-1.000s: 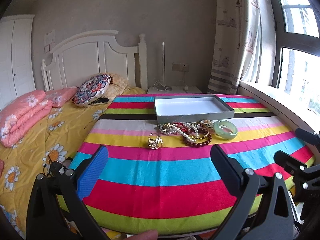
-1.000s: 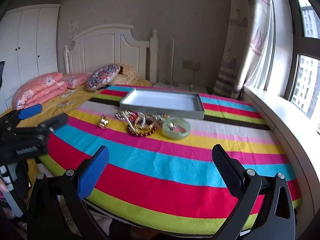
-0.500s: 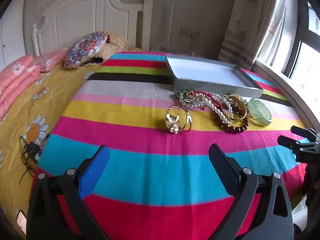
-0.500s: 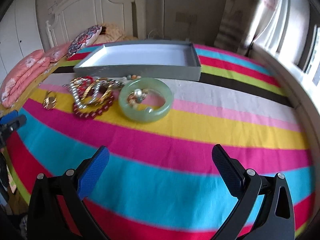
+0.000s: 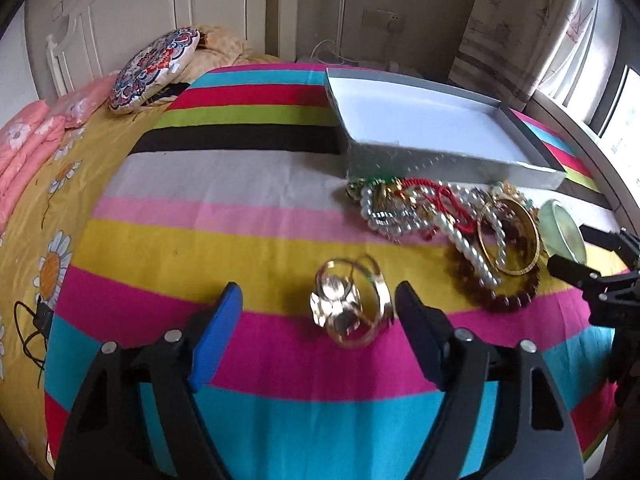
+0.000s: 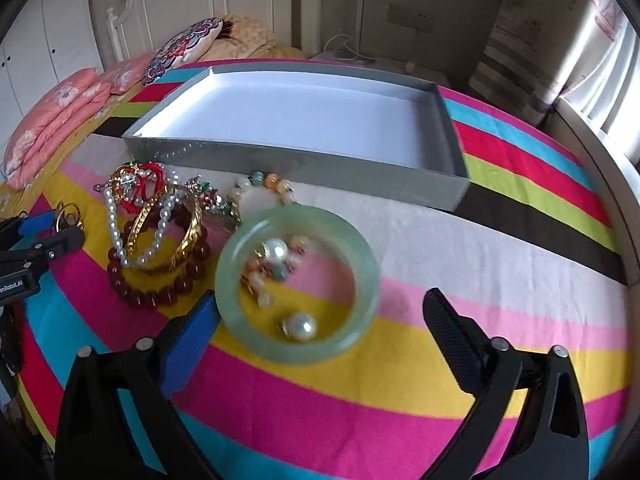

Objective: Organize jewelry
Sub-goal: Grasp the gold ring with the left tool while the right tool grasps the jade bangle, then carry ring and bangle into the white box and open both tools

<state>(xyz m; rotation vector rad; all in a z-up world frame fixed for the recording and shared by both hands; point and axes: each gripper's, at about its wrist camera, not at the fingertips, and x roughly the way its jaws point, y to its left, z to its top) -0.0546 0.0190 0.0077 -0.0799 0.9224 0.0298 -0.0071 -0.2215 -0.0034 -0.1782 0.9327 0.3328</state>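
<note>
Over striped cloth (image 5: 280, 360), both grippers' wide fingers (image 5: 216, 336) closing, empty, around gold rings (image 5: 350, 308) and jade bangle (image 6: 296, 284).

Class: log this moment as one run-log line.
left tool: closing around gold ring cluster, no contact | right tool: closing, jade bangle between fingers | tray: empty

jade bangle (image 6: 297, 286), jewelry heap (image 6: 156, 220), empty tray (image 6: 448, 136)

Obscured and unresolved items: jewelry table, two wrist views

Tangled jewelry heap (image 5: 436, 216): separate strands cannot be told apart. Gold rings (image 5: 350, 308): motion-blurred, count unclear. Small pieces inside jade bangle (image 6: 296, 292): blurred, type uncertain. In the left view the bangle is partly behind the right gripper (image 5: 576, 256). Left gripper (image 6: 44, 232) cut off by the right view's edge, covering the rings there.
</note>
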